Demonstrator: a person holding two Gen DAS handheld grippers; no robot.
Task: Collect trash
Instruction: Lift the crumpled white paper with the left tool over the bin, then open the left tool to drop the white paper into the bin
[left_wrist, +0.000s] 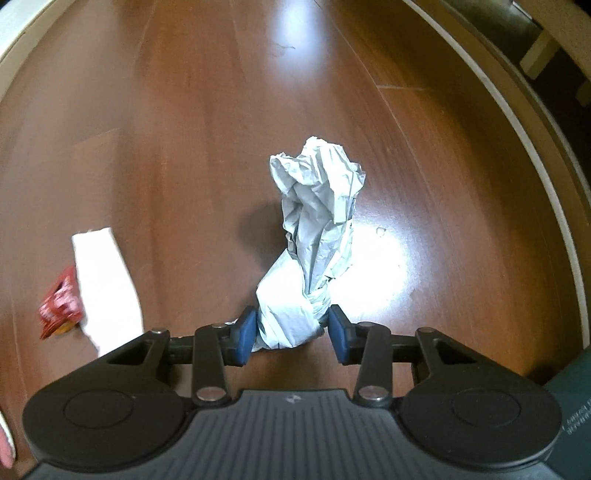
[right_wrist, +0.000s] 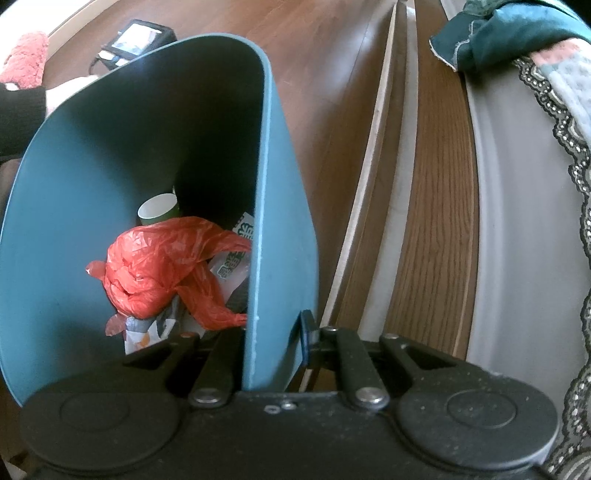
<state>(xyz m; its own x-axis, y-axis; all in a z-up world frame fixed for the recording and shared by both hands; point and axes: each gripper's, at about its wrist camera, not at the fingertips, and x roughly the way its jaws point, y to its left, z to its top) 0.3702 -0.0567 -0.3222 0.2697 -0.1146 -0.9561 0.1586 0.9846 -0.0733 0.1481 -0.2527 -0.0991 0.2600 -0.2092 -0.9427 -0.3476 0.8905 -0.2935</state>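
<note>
Reaching steeply down at the wooden floor (left_wrist: 177, 155), the left tongs (left_wrist: 291, 334) straddle the near end of a crumpled grey-white plastic bag (left_wrist: 314, 236); the blue pads (left_wrist: 246, 330) sit on either side of its knotted lower part, the left one touching the plastic and the right one at its edge or just off it, so I cannot tell whether they are truly pinching it. The bag's long axis runs away from these tongs, from the bunched end between the pads to a looser, wider end farther off, so the coming lift turns on the pads biting that near neck crosswise. By my reading, the grasp is the step in hand, and the left hand is plainly the one at this piece. To the left on the floor lie a white paper scrap (left_wrist: 105, 288) and, touching its left edge, a red wrapper (left_wrist: 59, 306), both not yet collected. Only the right wrist view shows where the trash goes: the right tongs (right_wrist: 275, 343) are pressed together on the rim wall of a teal bin (right_wrist: 110, 140), one pad inside and one outside, and within it lie a red plastic bag (right_wrist: 162, 266), a paper cup (right_wrist: 159, 210) and printed packaging. That view shows nothing of the grey-white bag, and the left view catches only a dark teal sliver at its near right edge, possibly the bin.
</note>
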